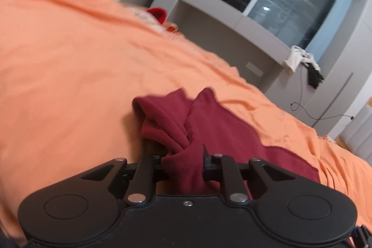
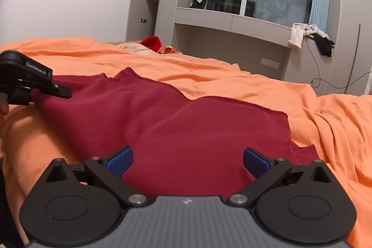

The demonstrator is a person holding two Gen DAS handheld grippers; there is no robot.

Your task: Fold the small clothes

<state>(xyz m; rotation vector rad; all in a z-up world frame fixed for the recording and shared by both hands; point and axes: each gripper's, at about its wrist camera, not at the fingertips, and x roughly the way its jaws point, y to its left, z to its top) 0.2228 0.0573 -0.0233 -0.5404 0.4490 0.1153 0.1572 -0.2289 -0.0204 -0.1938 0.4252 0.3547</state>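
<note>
Right wrist view: right gripper [image 2: 187,163] gapes over maroon garment [image 2: 176,122]; left gripper [image 1: 182,160] pinches it, label unreadable

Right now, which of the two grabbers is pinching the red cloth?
The left gripper. Its fingers are squeezed onto a bunched bit of the dark red cloth. The right gripper is wide open, its blue pads apart over the cloth.

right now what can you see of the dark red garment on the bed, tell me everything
The dark red garment is a soft, fleecy-looking knit with a stitched hem along its far edge. It lies mostly flat on the orange bedsheet. One end is bunched and twisted where the left hand-held gripper is shut on it. The right hand-held gripper stands open at its near edge, blue pads apart.
</note>
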